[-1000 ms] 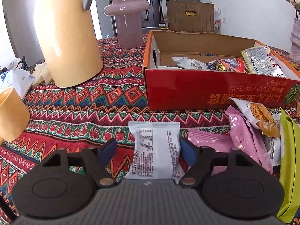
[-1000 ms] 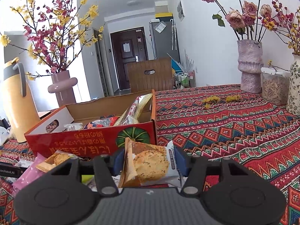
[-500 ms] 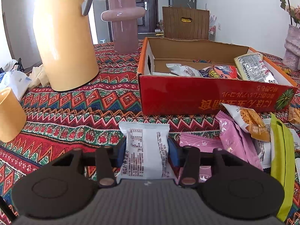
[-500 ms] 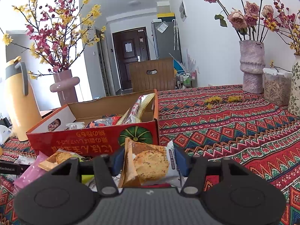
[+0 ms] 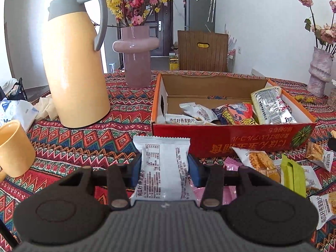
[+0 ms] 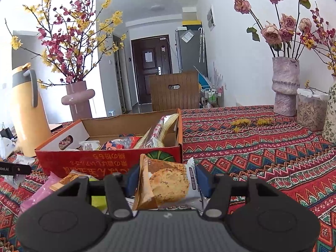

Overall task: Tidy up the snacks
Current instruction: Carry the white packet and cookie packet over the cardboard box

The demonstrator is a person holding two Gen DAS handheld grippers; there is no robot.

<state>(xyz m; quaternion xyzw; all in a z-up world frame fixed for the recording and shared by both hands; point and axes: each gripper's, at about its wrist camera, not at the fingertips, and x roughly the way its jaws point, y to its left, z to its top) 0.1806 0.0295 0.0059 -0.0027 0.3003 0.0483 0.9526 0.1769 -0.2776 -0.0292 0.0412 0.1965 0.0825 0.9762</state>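
My left gripper (image 5: 163, 169) is shut on a white snack packet (image 5: 162, 163) and holds it above the tablecloth, in front of the red cardboard box (image 5: 231, 138). The box holds several snack packets (image 5: 233, 113). My right gripper (image 6: 167, 181) is shut on an orange-and-white cookie packet (image 6: 166, 183), just in front of the box's right front corner (image 6: 117, 163). Loose packets (image 5: 273, 168) lie on the cloth at the box's front.
A tall yellow thermos (image 5: 73, 71) and a pink vase (image 5: 136, 63) stand left of the box, a yellow cup (image 5: 12, 149) at the near left. A stone vase (image 6: 285, 88) and a jar (image 6: 310, 109) stand far right. A wooden chair (image 6: 174, 90) is behind.
My left gripper closed on the white packet and lifted it off the cloth. My right gripper still holds the cookie packet and has barely moved.
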